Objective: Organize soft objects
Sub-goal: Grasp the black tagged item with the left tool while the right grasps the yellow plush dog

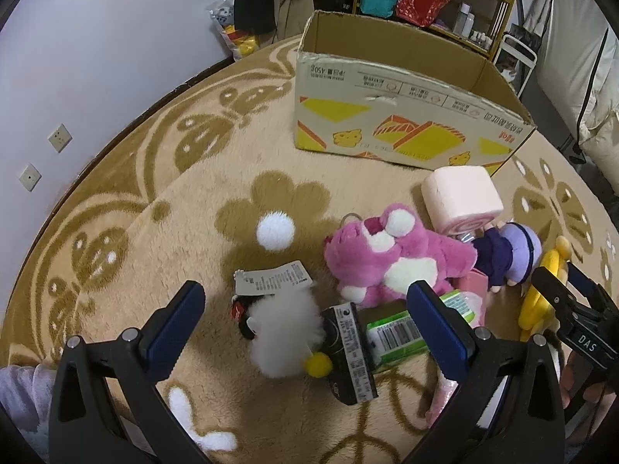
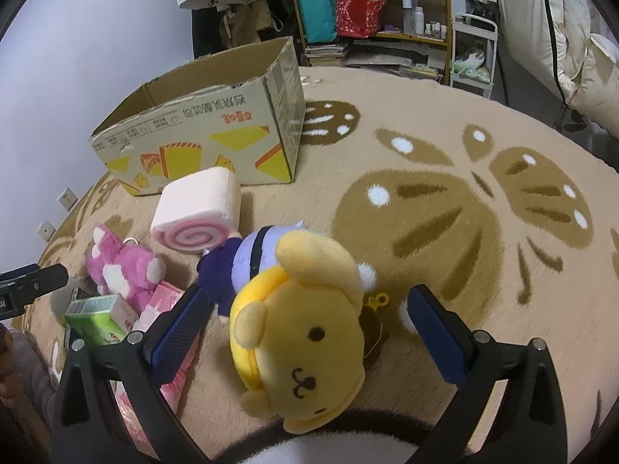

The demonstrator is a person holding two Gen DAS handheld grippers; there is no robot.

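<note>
Soft toys lie on a patterned carpet in front of an open cardboard box (image 1: 402, 116). My left gripper (image 1: 309, 309) is open above a white fluffy plush (image 1: 284, 332) with a paper tag. A pink bear plush (image 1: 390, 259), a pink swirl roll cushion (image 1: 460, 197) and a purple doll (image 1: 506, 255) lie to its right. My right gripper (image 2: 309, 313) is open around a yellow dog plush (image 2: 305, 328), without touching it. The bear (image 2: 123, 266), roll cushion (image 2: 201, 208), purple doll (image 2: 247, 259) and box (image 2: 201, 131) also show in the right wrist view.
A black package (image 1: 352, 352), a green tissue pack (image 1: 402, 332) and pink packs (image 2: 162, 309) lie by the toys. A white pompom (image 1: 275, 230) lies on the carpet. A shelf (image 2: 371, 11) with bags and bottles stands behind the box. Bedding (image 2: 580, 50) is at right.
</note>
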